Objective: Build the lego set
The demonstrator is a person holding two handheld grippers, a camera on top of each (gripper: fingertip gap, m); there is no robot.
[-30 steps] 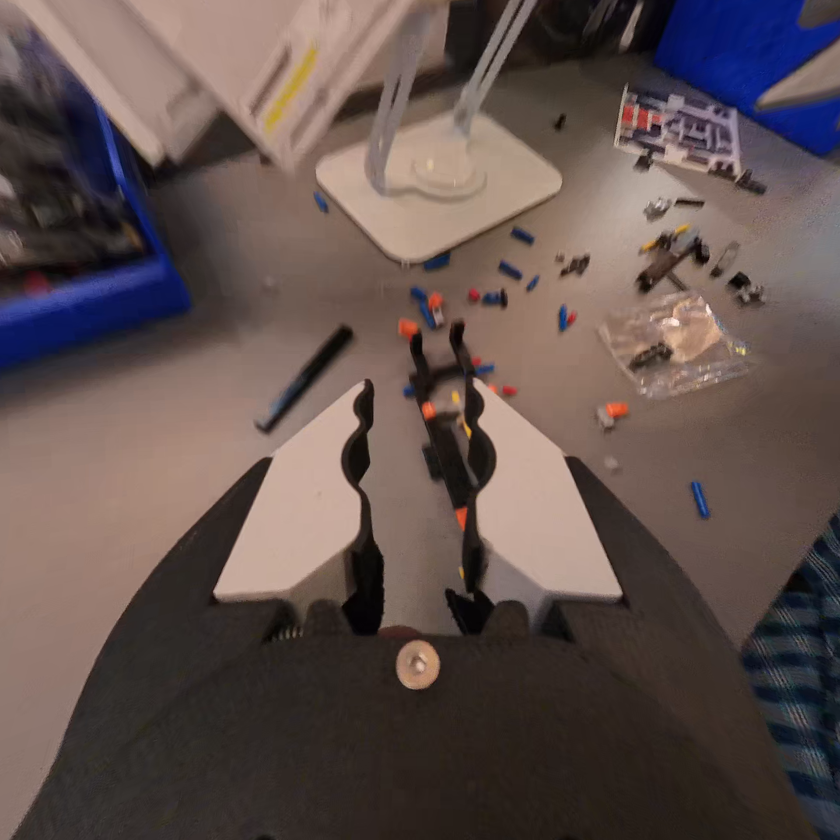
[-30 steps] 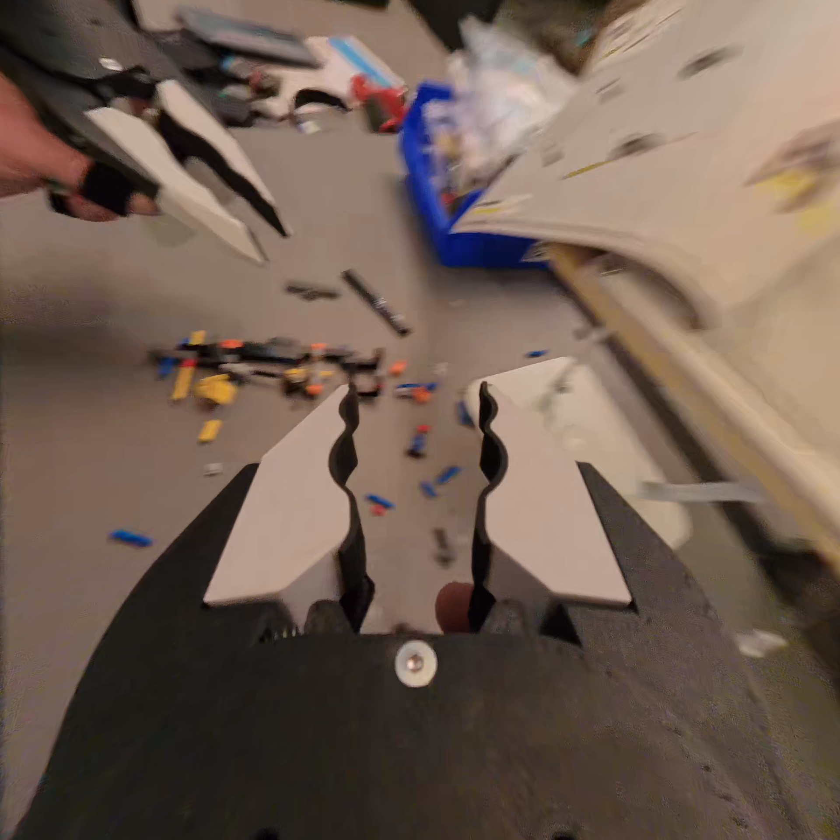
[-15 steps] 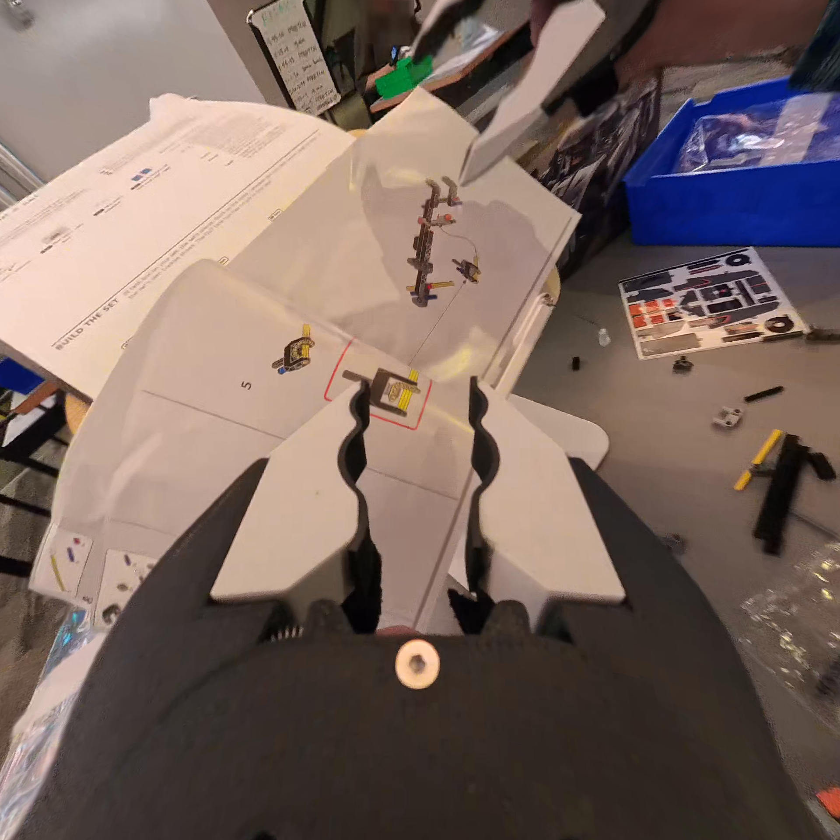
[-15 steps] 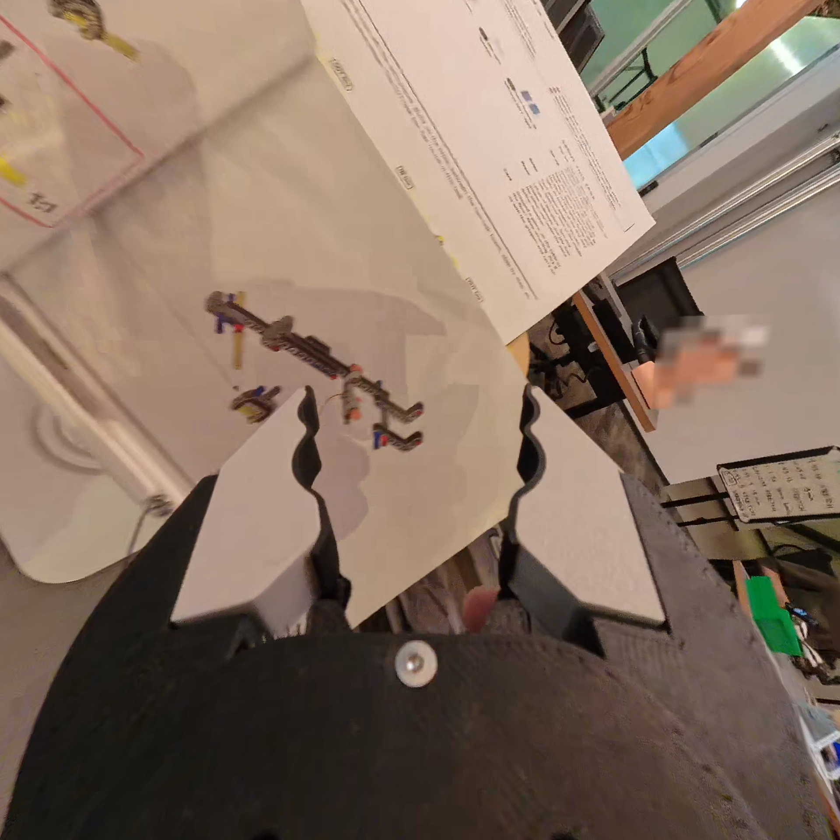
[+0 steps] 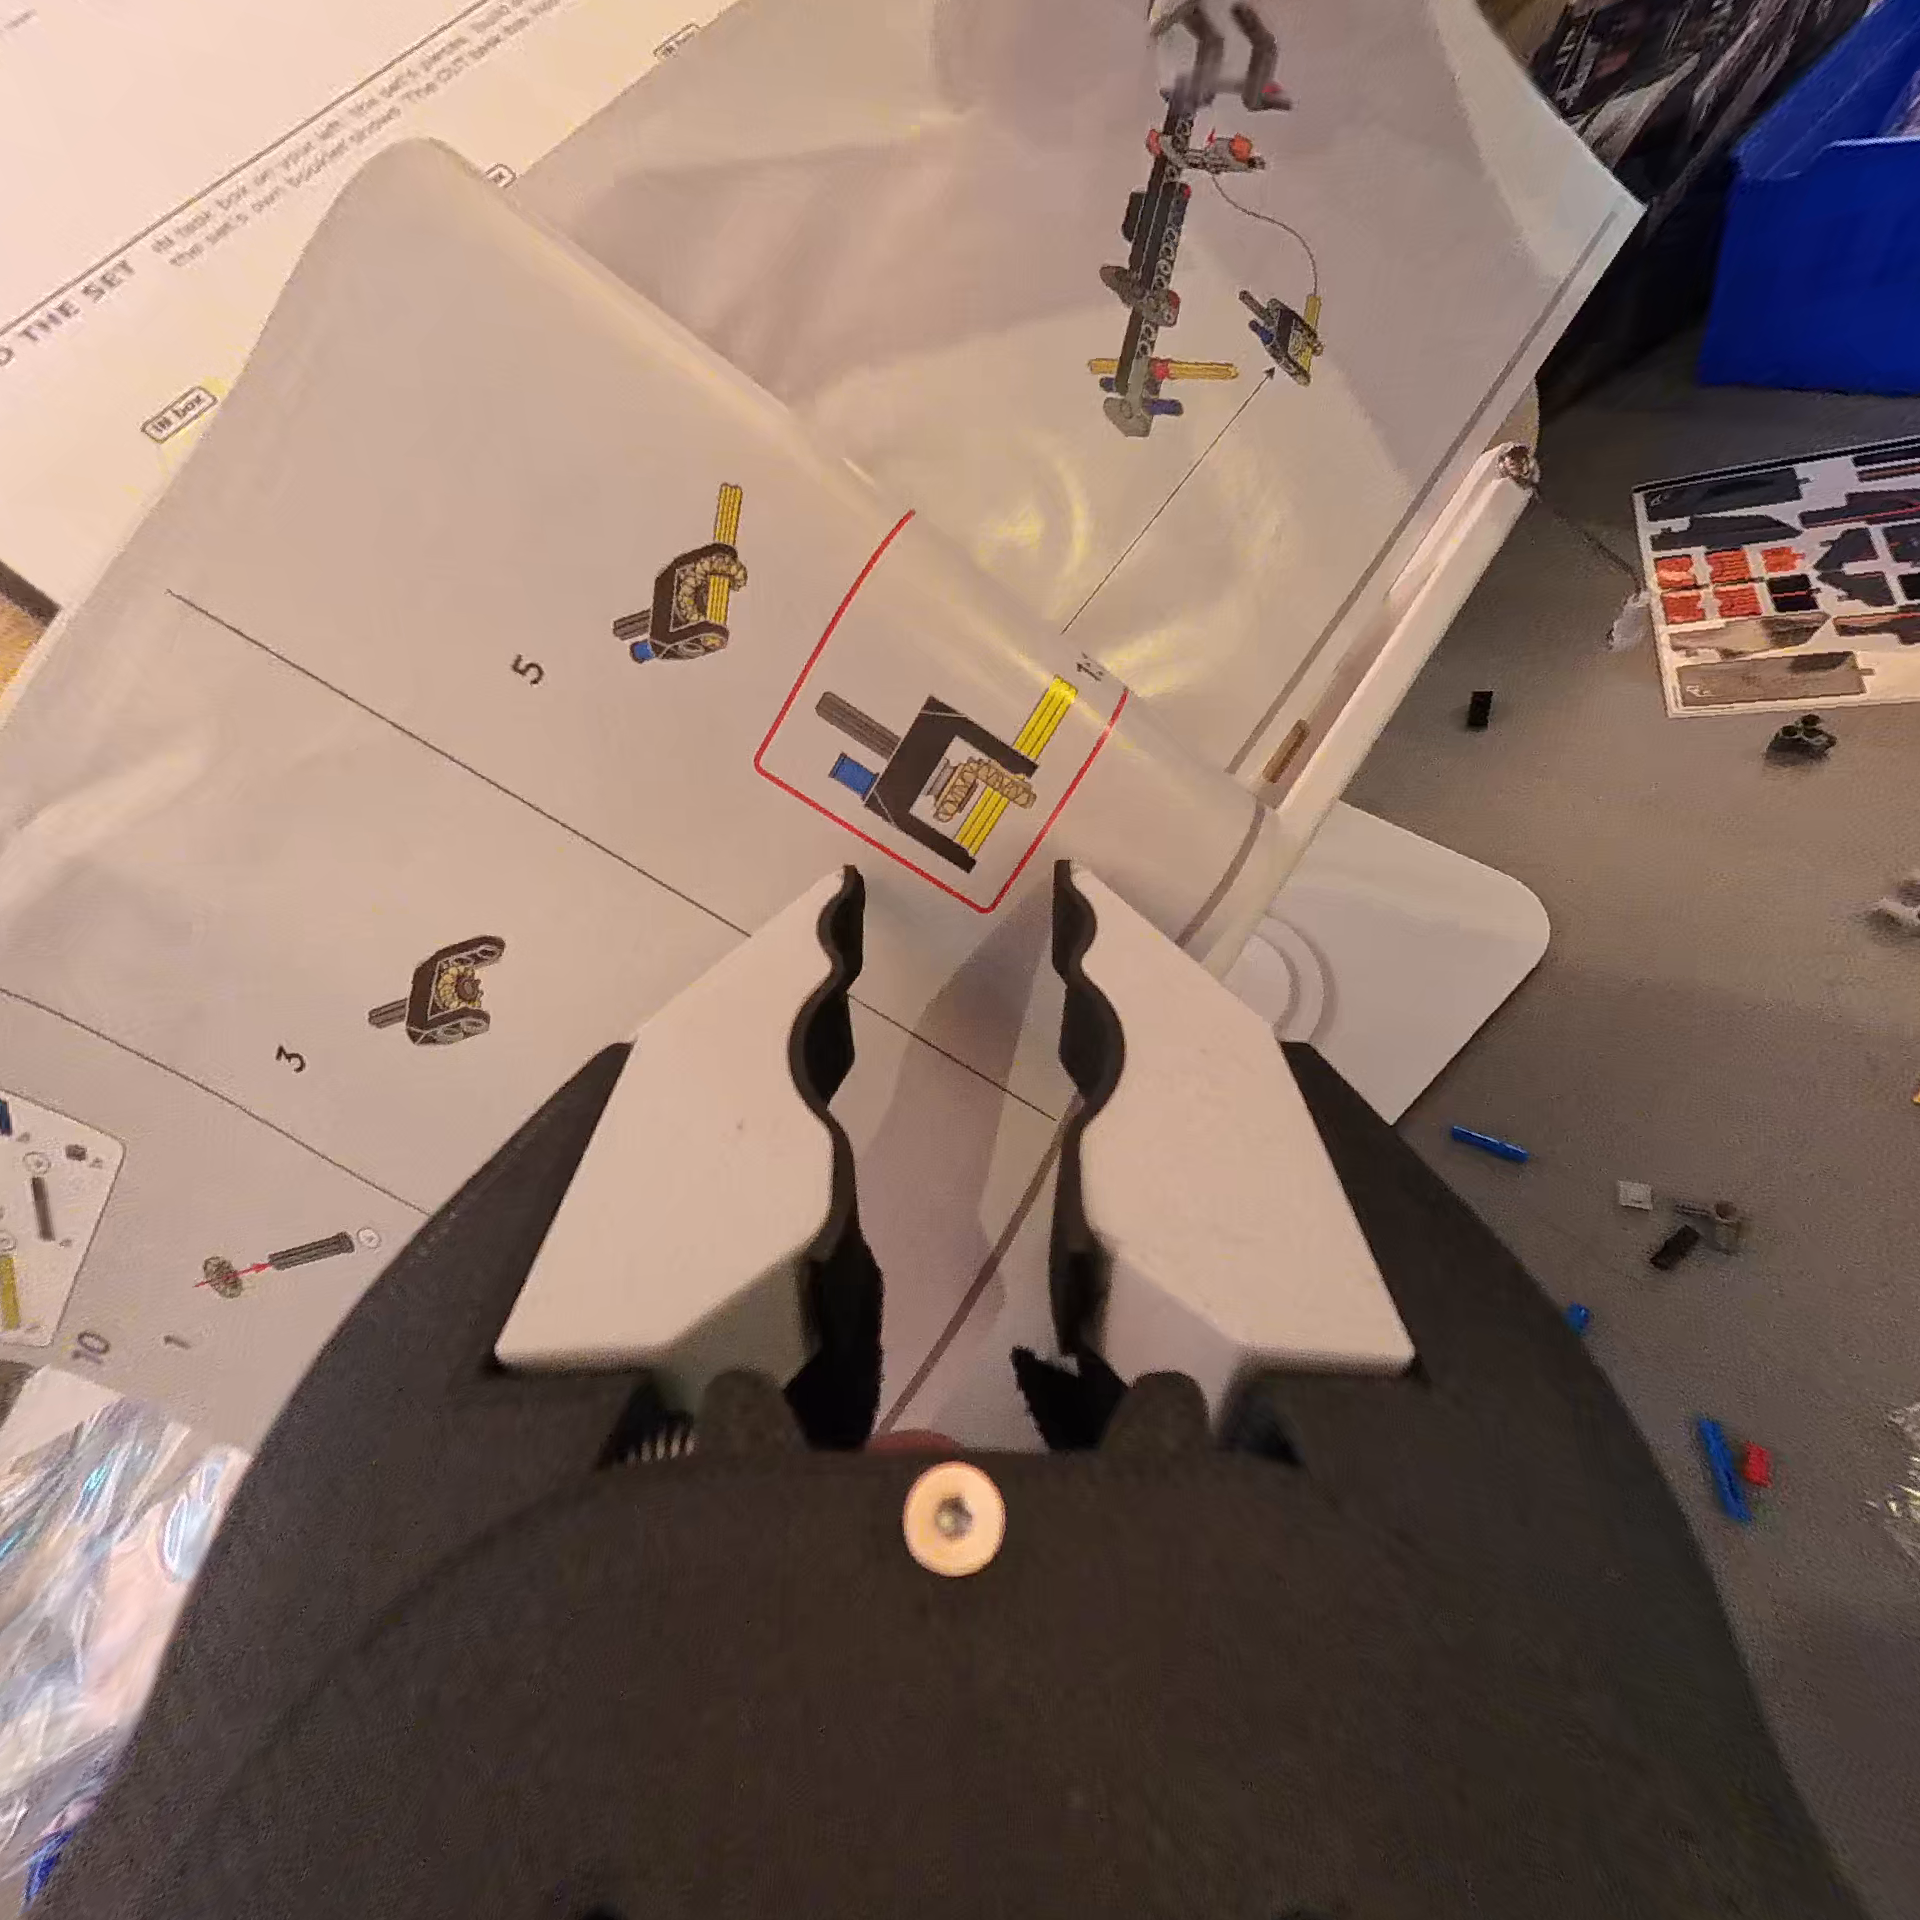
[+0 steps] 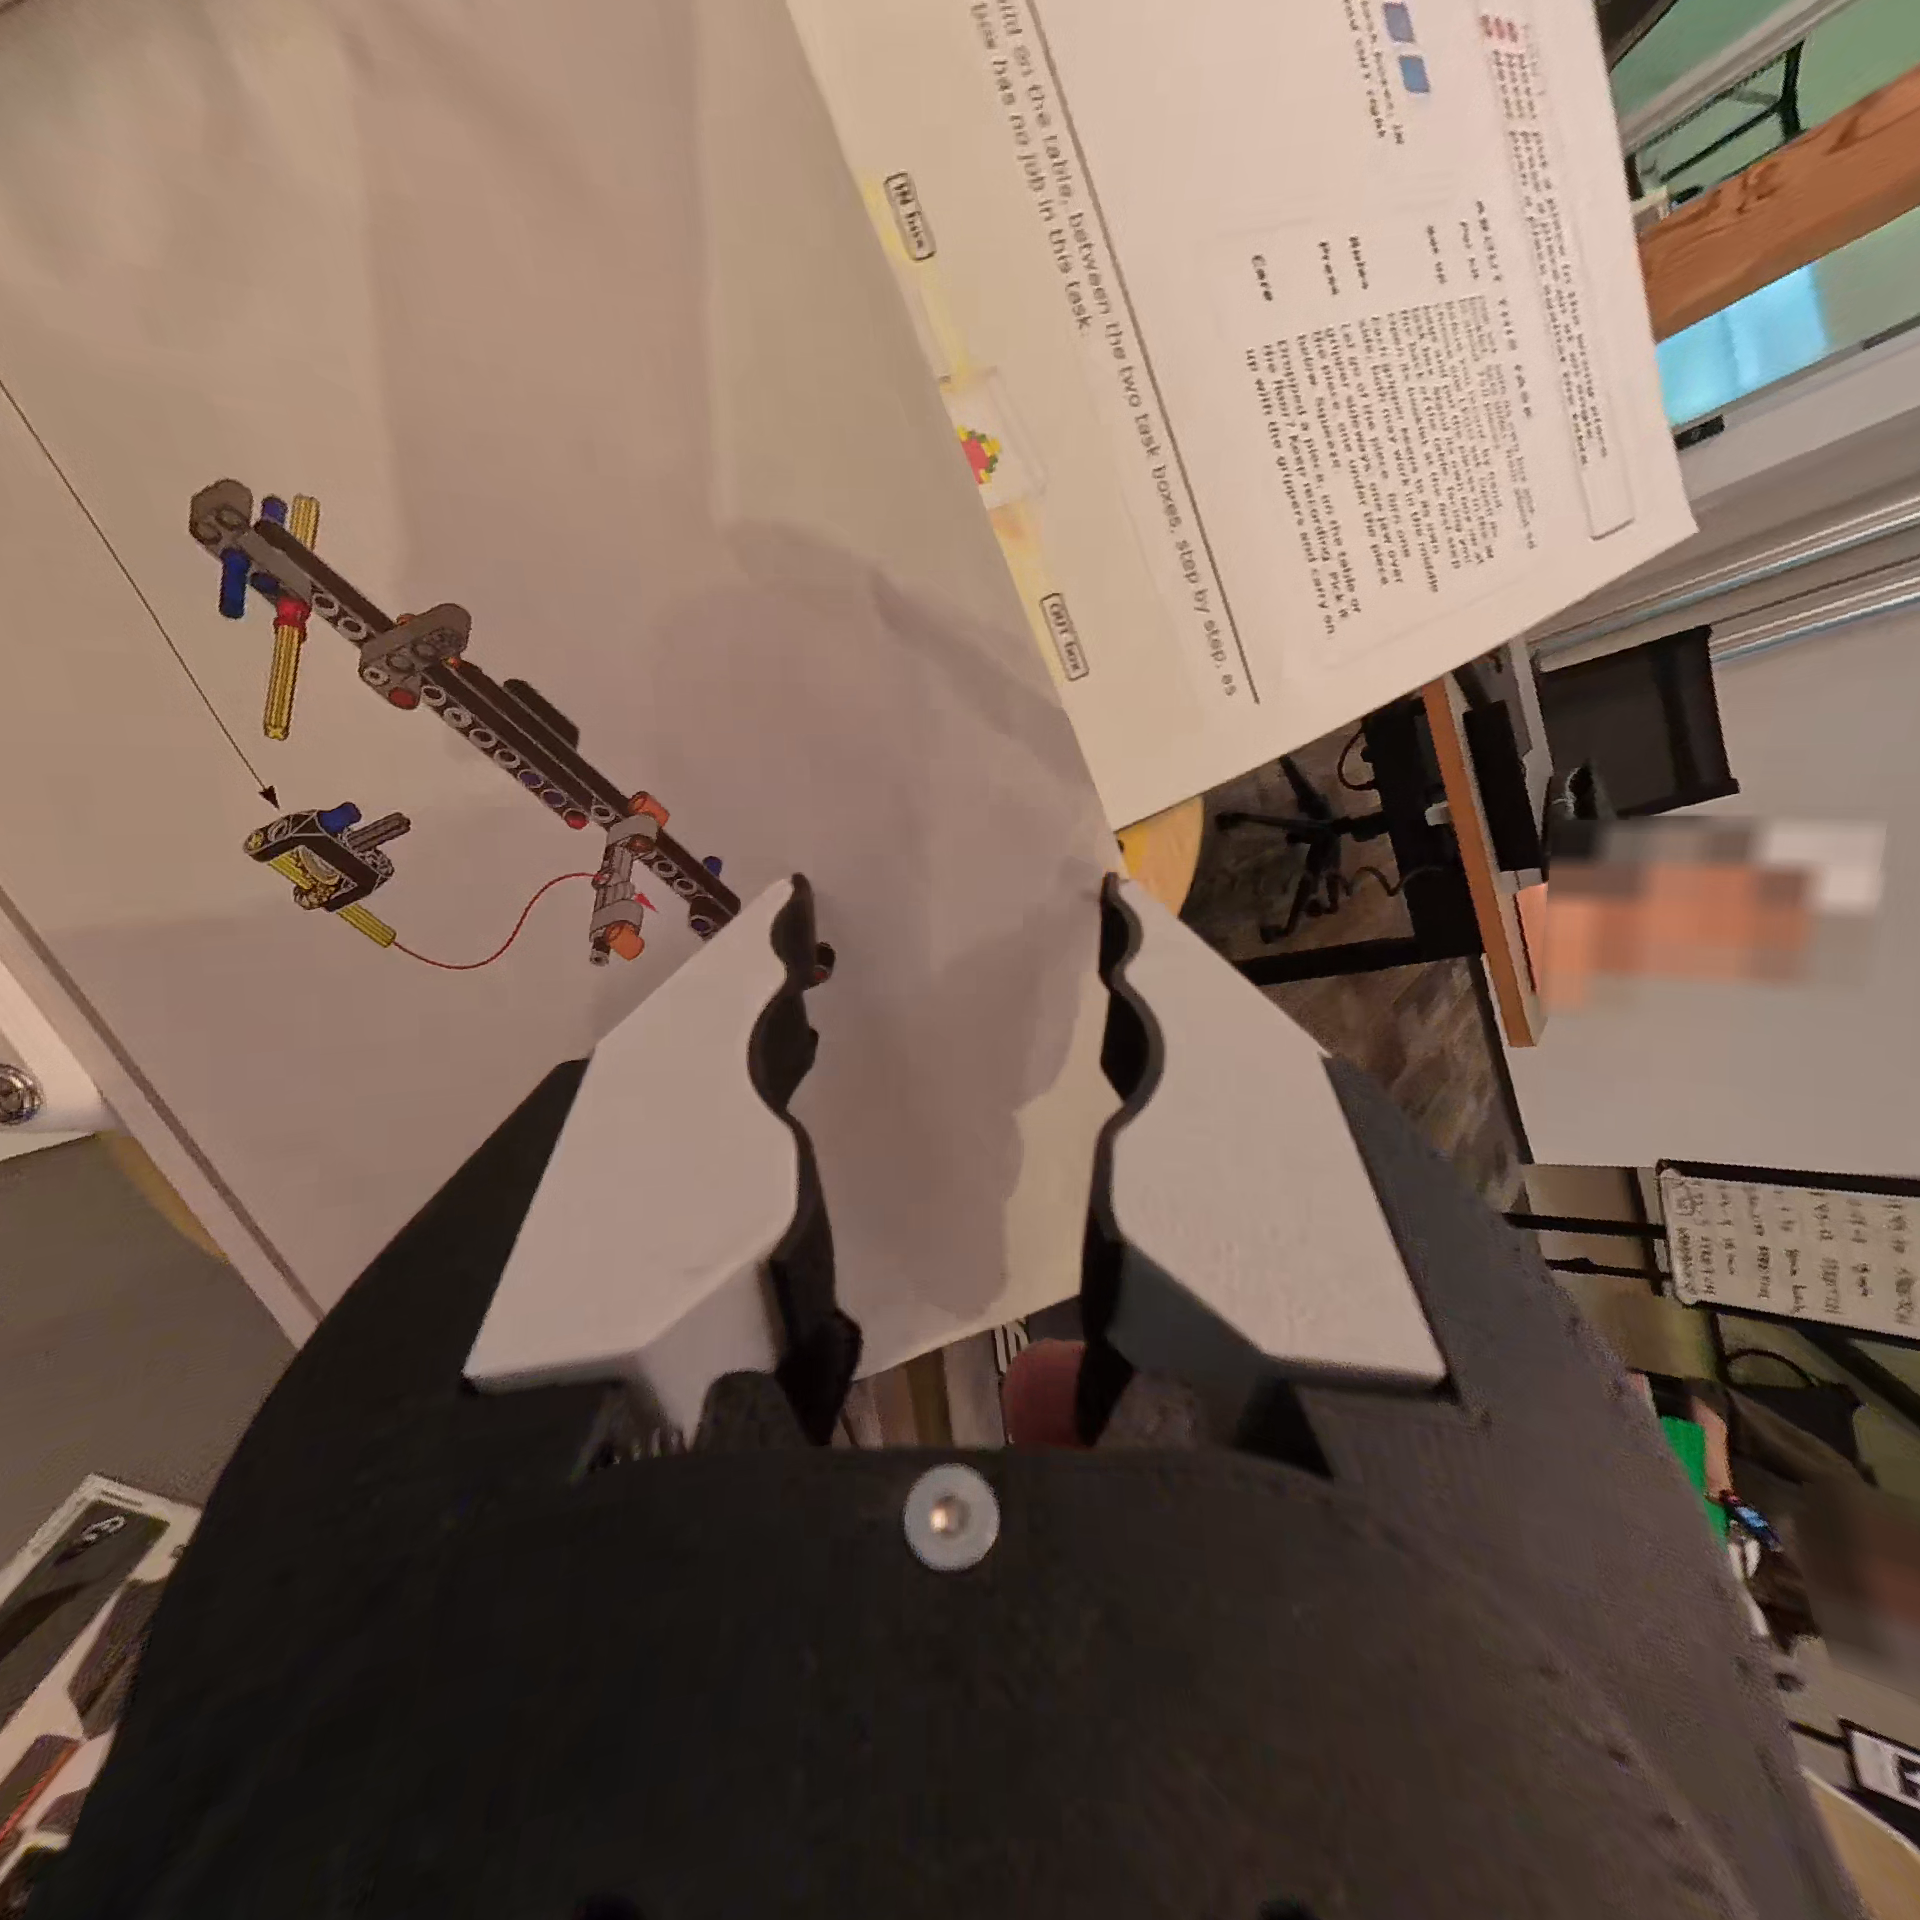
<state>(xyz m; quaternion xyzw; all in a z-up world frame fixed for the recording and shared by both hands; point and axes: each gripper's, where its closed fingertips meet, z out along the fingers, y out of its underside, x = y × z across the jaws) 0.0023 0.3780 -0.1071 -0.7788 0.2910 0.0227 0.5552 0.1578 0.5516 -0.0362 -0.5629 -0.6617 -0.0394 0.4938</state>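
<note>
Left hand-held gripper [image 5: 951, 883]: jaws apart, nothing between them, raised and aimed at the open instruction booklet [image 5: 644, 582] propped on a white stand [image 5: 1455, 966]. A red-framed sub-assembly drawing [image 5: 940, 753] sits just ahead of its tips.

Right hand-held gripper [image 6: 951, 904]: jaws apart, empty, pointed at the same booklet's far page, where a long black beam assembly drawing [image 6: 488, 717] lies ahead and to its left. A printed paper sheet [image 6: 1299, 312] hangs beyond its tips.

Lego parts: loose on the grey surface [image 5: 1662, 935] to the right of the left hand-held gripper, including a blue pin [image 5: 1488, 1143], small grey and black pieces [image 5: 1688, 1231] and a sticker sheet [image 5: 1787, 592]. No built sub-assembly shows in either view.

Judgement: a reference check; neither tool carries a part.

Risks:
- Both tools appear close to the pages, though depth is hard to read here; a forward drift could push the booklet off its stand.
- Parts are small and scattered, so swinging back down carelessly could knock them further apart.
- Misreading the glare-washed drawing could cause a wrong part choice.
</note>
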